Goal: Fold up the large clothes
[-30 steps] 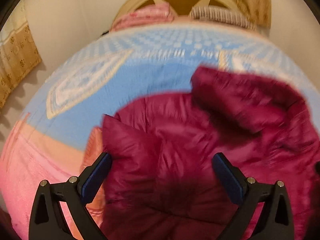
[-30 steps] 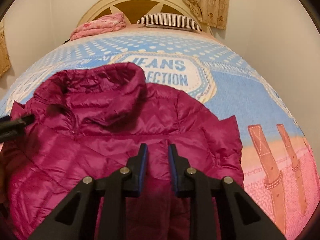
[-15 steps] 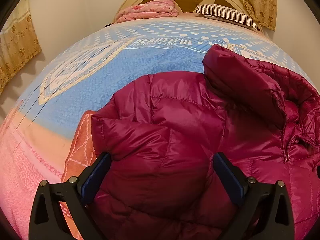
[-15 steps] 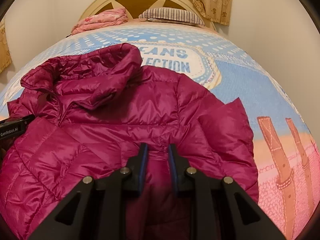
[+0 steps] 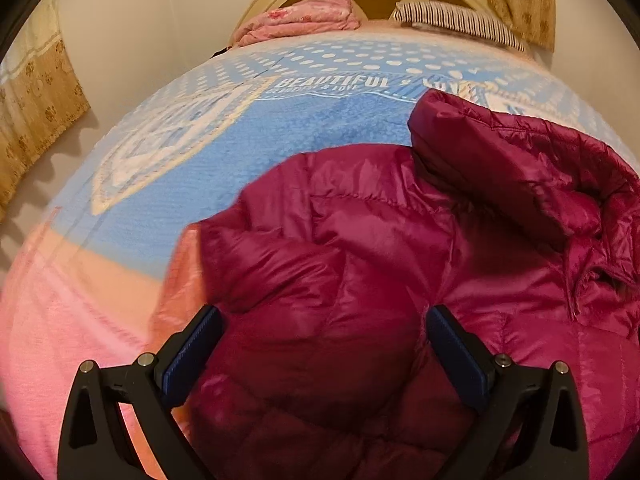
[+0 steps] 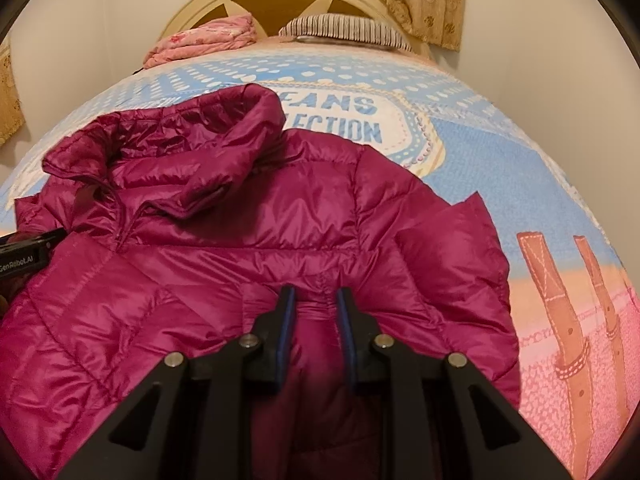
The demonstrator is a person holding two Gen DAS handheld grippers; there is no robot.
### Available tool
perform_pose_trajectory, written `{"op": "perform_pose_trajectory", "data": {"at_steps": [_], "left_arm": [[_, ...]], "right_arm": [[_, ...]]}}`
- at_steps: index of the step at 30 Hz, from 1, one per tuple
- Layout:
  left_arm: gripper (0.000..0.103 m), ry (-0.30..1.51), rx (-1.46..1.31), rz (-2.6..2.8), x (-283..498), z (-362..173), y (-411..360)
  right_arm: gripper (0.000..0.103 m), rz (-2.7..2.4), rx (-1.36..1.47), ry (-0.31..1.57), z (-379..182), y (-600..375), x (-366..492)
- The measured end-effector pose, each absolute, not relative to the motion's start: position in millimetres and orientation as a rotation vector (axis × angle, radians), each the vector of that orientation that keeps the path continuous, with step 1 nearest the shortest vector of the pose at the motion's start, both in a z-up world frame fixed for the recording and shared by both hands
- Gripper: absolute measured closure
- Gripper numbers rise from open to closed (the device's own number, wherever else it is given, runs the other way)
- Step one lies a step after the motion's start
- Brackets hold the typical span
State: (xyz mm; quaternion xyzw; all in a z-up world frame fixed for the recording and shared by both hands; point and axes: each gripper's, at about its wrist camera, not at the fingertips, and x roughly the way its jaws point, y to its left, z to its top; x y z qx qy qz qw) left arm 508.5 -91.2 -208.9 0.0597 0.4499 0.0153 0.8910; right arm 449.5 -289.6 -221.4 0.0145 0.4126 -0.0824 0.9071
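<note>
Item: one magenta quilted puffer jacket with hood [image 6: 248, 240], shiny nylon, spread on the blue-and-pink printed blanket [image 5: 240, 168] of the bed. Hood and collar lie toward the far headboard; hem runs toward me at the near edge. Long axis: near to far, straight along the line my claws point.

Right claw [image 6: 316, 300] — over the right half of the jacket, just below the shoulder seam. Its jaws are narrow and opening; a small pucker of magenta fabric sits between the pads, and I judge the pinch to be letting go rather than holding.

Left claw [image 5: 320, 320] — jaws wide, nothing gripped. The folded left sleeve [image 5: 272, 268] and side panel bulge up between the fingers, apparently untouched by the pads.

Relation that matters: both sleeves are already lying inward over the body, one under each claw, so the jacket is a narrow strip with its length running away from me. The near hem lies below both claws, out of clear sight; the hood is well apart, far side. Either claw is equally near the hem. My judgement: the next fold goes along the long axis, hem carried toward hood.
</note>
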Motion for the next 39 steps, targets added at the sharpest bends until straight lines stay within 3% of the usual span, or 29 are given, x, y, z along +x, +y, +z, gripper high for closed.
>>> {"op": "perform_pose_trajectory", "data": {"at_steps": [1, 2, 3, 9, 19, 20, 22, 24, 25, 32, 39], "left_arm": [[0.001, 0.923, 0.129, 0.012, 504.5, -200.5, -91.2], [0.001, 0.893, 0.137, -0.007, 499.2, -187.3, -90.6], [0.001, 0.862, 0.140, -0.023, 495.4, -176.0, -90.0], [0.001, 0.788, 0.130, -0.092, 519.2, -128.3, -98.6], [0.001, 0.878, 0.184, -0.080, 611.1, -157.5, -132.1], [0.001, 0.891, 0.195, -0.086, 617.1, -164.1, -135.8], [0.005, 0.894, 0.207, -0.095, 621.7, -172.6, -139.0], [0.059, 0.907, 0.213, -0.131, 620.5, -178.6, -139.1], [0.096, 0.948, 0.201, -0.178, 620.5, -181.6, -138.8], [0.096, 0.822, 0.232, -0.198, 575.4, -165.6, -124.4], [0.096, 0.804, 0.340, -0.200, 535.7, -201.5, -125.8]], "right_arm": [[0.057, -0.153, 0.029, 0.864, -215.3, -292.2, 447.9], [0.034, -0.138, 0.032, 0.857, -207.4, -293.8, 445.8], [0.019, -0.127, 0.032, 0.837, -199.5, -295.7, 443.5], [0.017, -0.119, 0.069, 0.784, -156.5, -316.1, 469.0], [0.017, -0.055, 0.016, 0.838, -156.7, -304.5, 559.0], [0.018, -0.052, 0.015, 0.849, -161.0, -306.3, 564.1], [0.033, -0.046, 0.003, 0.888, -171.4, -308.3, 576.9], [0.081, -0.020, -0.023, 0.923, -179.3, -307.4, 583.0], [0.087, -0.006, -0.032, 0.927, -180.0, -306.5, 582.1], [0.094, 0.002, -0.160, 0.815, -165.6, -299.3, 541.4], [0.097, -0.012, -0.221, 0.847, -199.7, -298.8, 511.7]]}}
